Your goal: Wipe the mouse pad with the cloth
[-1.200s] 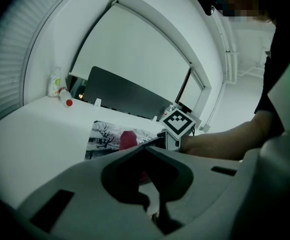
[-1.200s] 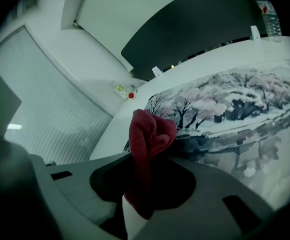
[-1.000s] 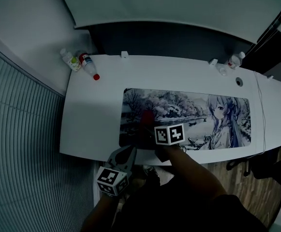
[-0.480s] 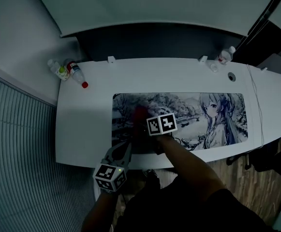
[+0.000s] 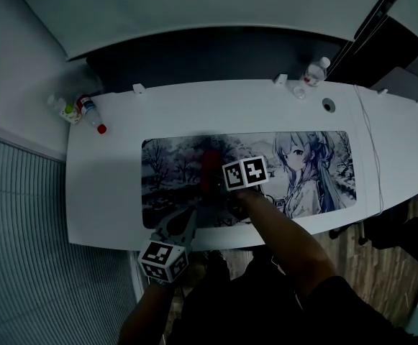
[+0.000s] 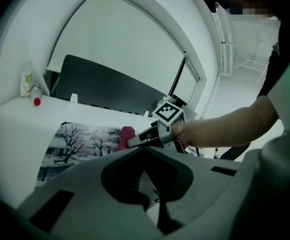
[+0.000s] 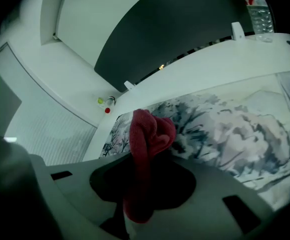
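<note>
A long mouse pad (image 5: 306, 165) printed with snowy trees and an anime figure lies on the white desk (image 5: 108, 185). My right gripper (image 5: 214, 180) is over the pad's left half, shut on a bunched red cloth (image 5: 209, 162) that rests on the print. In the right gripper view the cloth (image 7: 147, 134) hangs out from between the jaws above the mouse pad (image 7: 224, 119). My left gripper (image 5: 185, 220) hovers at the desk's front edge, shut and empty. The left gripper (image 6: 142, 151) looks out at the red cloth (image 6: 127, 135) and right gripper (image 6: 135, 143).
Two small bottles (image 5: 79, 110) stand at the desk's back left corner and a water bottle (image 5: 313, 72) at the back right. A cable (image 5: 367, 149) runs past the pad's right end near a grommet hole (image 5: 328, 105). A dark panel (image 5: 216, 56) backs the desk.
The right gripper has carried the red cloth rightward along the pad, away from its left edge. The left gripper has stayed by the front edge.
</note>
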Demonstrator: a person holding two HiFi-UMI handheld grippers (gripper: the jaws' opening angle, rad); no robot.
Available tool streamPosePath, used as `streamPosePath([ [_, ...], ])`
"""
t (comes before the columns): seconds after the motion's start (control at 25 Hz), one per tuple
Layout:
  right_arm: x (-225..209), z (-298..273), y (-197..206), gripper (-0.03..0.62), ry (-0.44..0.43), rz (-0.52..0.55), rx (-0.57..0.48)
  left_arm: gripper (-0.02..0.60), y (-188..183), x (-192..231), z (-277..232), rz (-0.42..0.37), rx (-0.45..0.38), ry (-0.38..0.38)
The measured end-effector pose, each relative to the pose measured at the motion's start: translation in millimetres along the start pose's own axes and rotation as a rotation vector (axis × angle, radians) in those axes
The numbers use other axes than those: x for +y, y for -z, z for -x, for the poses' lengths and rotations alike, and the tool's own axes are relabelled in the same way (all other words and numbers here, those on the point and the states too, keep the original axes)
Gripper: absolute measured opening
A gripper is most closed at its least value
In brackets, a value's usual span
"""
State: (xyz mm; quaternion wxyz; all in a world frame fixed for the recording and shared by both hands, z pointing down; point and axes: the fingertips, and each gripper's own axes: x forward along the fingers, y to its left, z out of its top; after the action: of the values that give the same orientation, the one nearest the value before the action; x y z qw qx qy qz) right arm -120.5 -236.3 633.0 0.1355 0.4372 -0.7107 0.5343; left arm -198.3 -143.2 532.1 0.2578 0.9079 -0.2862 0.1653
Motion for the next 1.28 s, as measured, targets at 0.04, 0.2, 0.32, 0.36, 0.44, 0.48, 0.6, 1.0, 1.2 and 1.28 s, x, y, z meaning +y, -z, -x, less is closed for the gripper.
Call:
streamPosePath([
  [0.04, -9, 8, -1, 0.109, 0.005, -0.006, -0.003, 0.006, -1, -6, -5, -0.003, 0.002, 0.003],
  [0.2, -42, 38, -4, 0.109, 0.029, -0.019, -0.013, 0.006, -2, -34, -26, -0.02, 0.009, 0.023],
  [0.32, -64, 58, -6, 0.109, 0.044, -0.028, -0.02, 0.006, -3, -53, -41, -0.035, 0.02, 0.04],
  [0.36, -71, 65, -6, 0.109, 0.048, -0.032, -0.022, 0.005, -4, -60, -47, -0.038, 0.022, 0.046],
  [0.44, -85, 79, -6, 0.109, 0.055, -0.039, -0.026, 0.006, -6, -74, -58, -0.044, 0.026, 0.059],
  [0.48, -93, 86, -7, 0.109, 0.059, -0.043, -0.029, 0.005, -7, -81, -64, -0.048, 0.028, 0.067],
  [0.6, -116, 108, -7, 0.109, 0.07, -0.059, -0.042, 0.006, -9, -103, -81, -0.059, 0.038, 0.092],
  [1.0, -201, 190, -7, 0.109, 0.115, -0.108, -0.086, 0.006, -10, -170, -144, -0.068, 0.067, 0.158],
  [1.2, -247, 235, -4, 0.109, 0.148, -0.134, -0.119, 0.006, -6, -206, -177, -0.074, 0.071, 0.193],
  [1.28, -263, 251, -1, 0.109, 0.156, -0.142, -0.128, 0.006, -5, -222, -190, -0.08, 0.07, 0.207],
])
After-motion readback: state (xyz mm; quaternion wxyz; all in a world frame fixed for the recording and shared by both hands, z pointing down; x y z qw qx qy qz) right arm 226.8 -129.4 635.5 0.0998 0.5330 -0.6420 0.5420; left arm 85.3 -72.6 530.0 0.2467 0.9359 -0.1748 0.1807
